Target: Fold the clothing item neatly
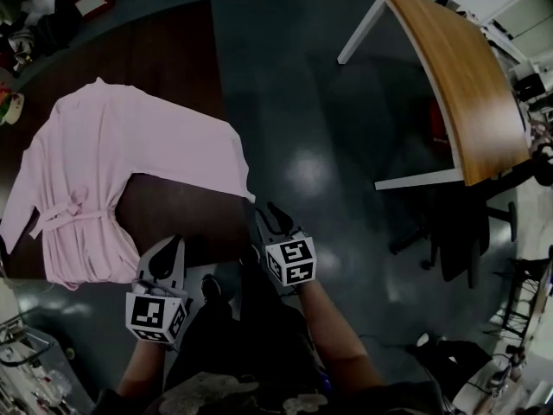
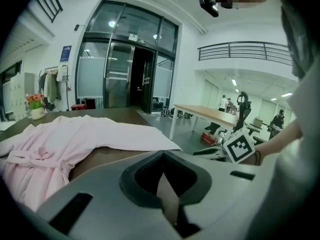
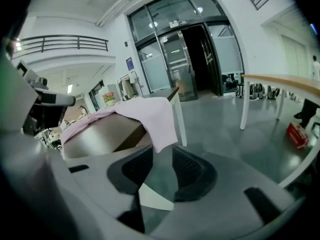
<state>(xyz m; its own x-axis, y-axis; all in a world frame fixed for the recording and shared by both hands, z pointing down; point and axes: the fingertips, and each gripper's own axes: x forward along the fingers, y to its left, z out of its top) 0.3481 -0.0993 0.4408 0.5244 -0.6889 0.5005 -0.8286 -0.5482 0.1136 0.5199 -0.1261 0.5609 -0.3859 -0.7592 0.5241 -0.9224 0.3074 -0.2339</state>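
Robe: we see the pink robe point(image 1: 104, 162) lying unfolded on the table point(image 1: 173, 67). Its body runs from the table's far side to its near edge, with the belt tied across.
Sleeve: one sleeve point(image 1: 229, 158) stretches toward the table's near right corner, and its cuff hangs over that edge.
Left gripper point(image 1: 170, 247): jaws pressed together and empty, at the table's near edge just beside the hem.
Right gripper point(image 1: 270, 216): jaws spread with nothing between them, just off the table's near right corner.
Key relation: the hanging cuff lies straight ahead of the right gripper. We judge that this gripper is the nearer one to take it.
Stage: we think folding hasn't started.
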